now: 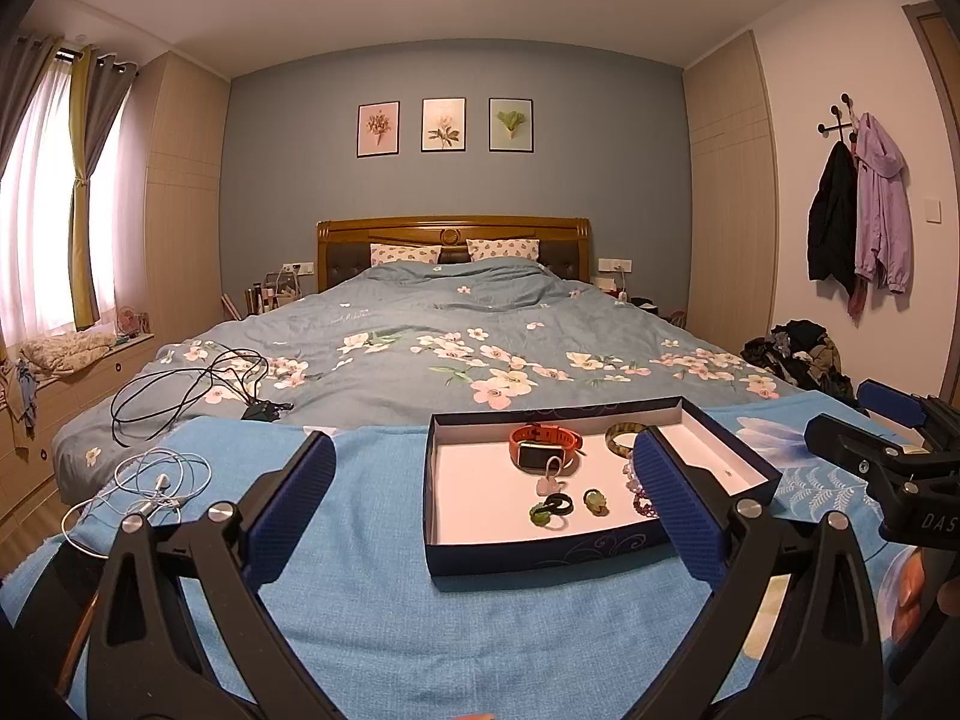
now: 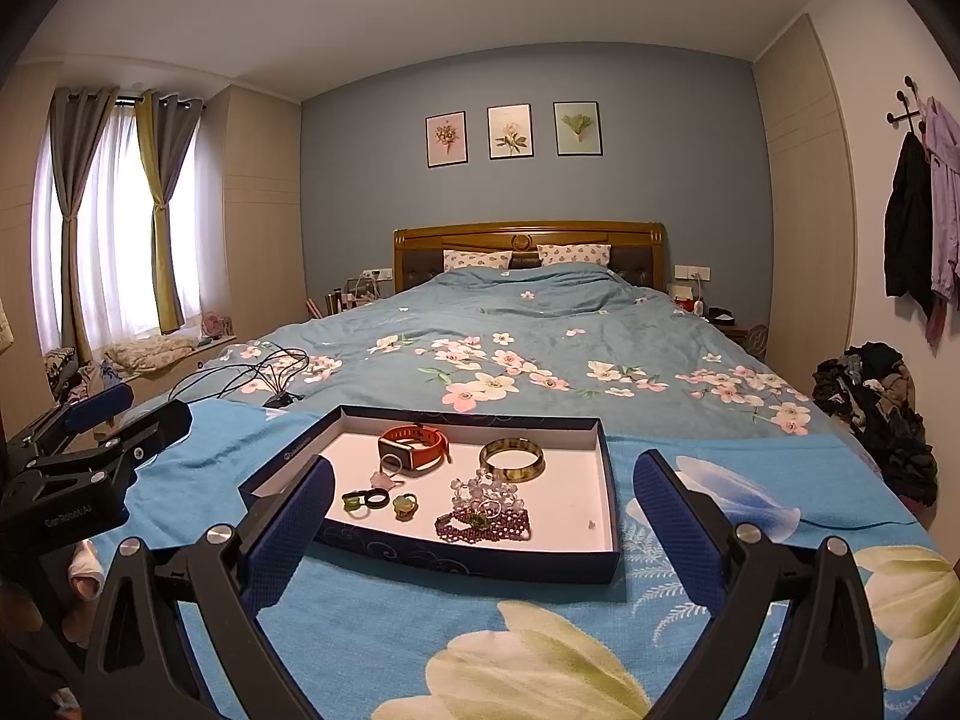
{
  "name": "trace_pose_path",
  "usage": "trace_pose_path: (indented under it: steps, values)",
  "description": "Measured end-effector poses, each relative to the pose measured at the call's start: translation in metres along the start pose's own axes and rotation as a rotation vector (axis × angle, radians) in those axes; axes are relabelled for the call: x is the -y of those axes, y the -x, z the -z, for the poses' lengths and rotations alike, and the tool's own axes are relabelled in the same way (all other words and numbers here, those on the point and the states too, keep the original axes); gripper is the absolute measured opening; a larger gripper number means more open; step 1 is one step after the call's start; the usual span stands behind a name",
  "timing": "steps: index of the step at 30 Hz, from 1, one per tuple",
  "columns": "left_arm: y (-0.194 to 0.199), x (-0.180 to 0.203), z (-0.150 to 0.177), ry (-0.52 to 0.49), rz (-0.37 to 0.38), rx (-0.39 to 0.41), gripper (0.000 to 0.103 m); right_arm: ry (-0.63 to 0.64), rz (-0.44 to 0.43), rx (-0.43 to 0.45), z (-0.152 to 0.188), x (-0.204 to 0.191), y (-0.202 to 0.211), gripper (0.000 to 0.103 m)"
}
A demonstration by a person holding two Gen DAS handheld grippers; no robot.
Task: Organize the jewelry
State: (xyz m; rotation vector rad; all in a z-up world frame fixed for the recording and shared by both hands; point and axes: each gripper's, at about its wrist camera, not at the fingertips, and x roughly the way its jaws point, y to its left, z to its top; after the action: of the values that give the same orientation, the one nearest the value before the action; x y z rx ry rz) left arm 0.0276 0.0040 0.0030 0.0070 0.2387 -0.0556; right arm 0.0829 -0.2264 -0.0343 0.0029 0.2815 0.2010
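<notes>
Both grippers hang just short of the box, the left gripper (image 1: 483,486) and the right gripper (image 2: 483,504) each with blue pads spread wide and nothing between them, leaving either ready to drop onto a piece. All the jewelry sits inside the shallow navy box (image 2: 456,558) on the blue cloth (image 2: 372,618): orange watch (image 2: 415,447), bangle (image 2: 512,460), rings (image 2: 363,501) and a purple bead tangle (image 2: 489,522). Gathered but loosely mixed, this fits sorting finished or pending.

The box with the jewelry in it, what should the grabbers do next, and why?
Hard to say. The watch, bangle, rings and beads all lie inside the box, and both grippers, left and right, are open and hold nothing. Perhaps ease the right one toward the tangled beads.
</notes>
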Motion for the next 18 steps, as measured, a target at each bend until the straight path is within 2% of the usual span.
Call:
trace_pose_path:
  steps: [18]
  values:
    - [-0.0006,-0.0001,0.0041,-0.002,-0.003,-0.007,0.098,-0.003,-0.001,-0.002,0.0000,0.0008,0.0002,0.096]
